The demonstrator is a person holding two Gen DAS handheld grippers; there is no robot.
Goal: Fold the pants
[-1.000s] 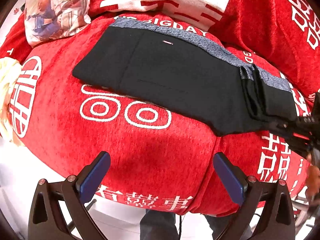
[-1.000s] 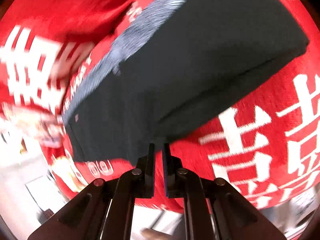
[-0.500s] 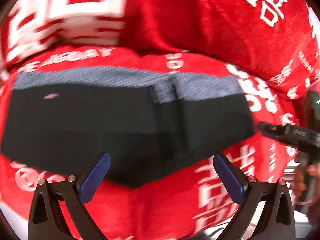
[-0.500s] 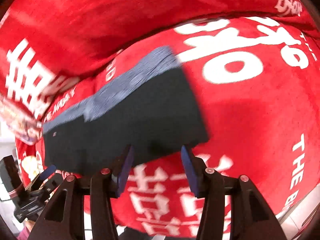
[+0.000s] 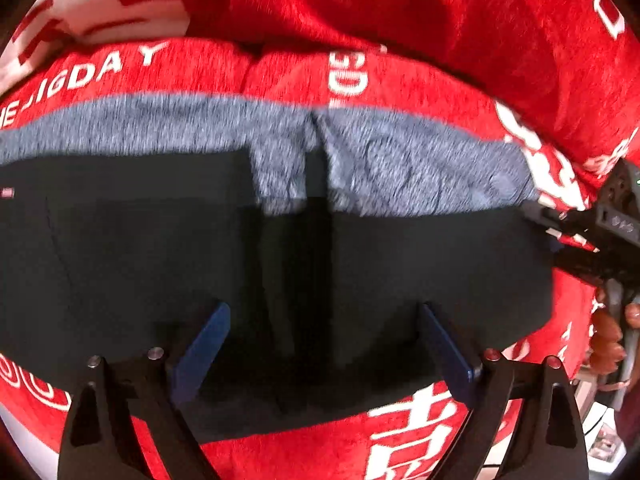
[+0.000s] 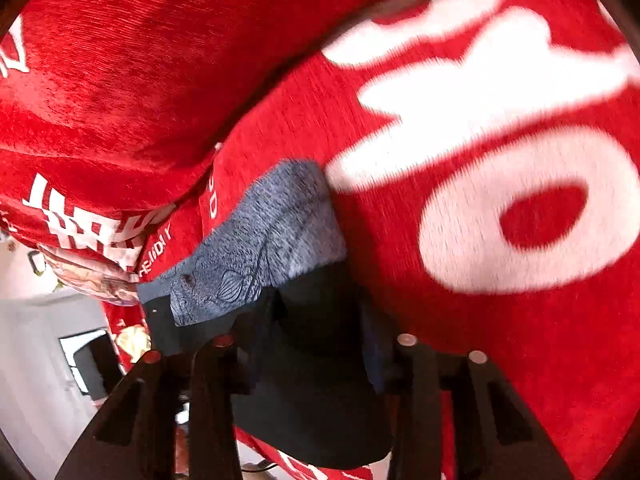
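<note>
**Both grippers at the folded pants**

The pants (image 5: 400, 264) lie folded on a red blanket (image 5: 400, 32) printed with white characters, a black block with a grey heathered band (image 5: 420, 160) along the edge farthest from the left gripper (image 5: 324, 356). That gripper hangs low over the near edge of the cloth, its jaws spread wide, blue pads (image 5: 204, 344) to either side of a vertical fold line that runs straight ahead between them. Nothing is pinched between the pads; whether they touch the fabric cannot be told.

To its right, at the pants' right end, the right gripper (image 5: 592, 236) shows as a dark frame reaching in against the cloth, with the person's hand (image 5: 608, 332) behind it.

In the right wrist view the right gripper (image 6: 316, 360) has its jaws apart, and the dark end of the pants (image 6: 316, 392) fills the gap between them. The fingers are not closed down on the cloth. Just ahead of it the grey band (image 6: 272, 240) runs off to the left, with faint line markings on it. The blanket (image 6: 520, 360) spreads to the right and rises in a bulge ahead.
</note>
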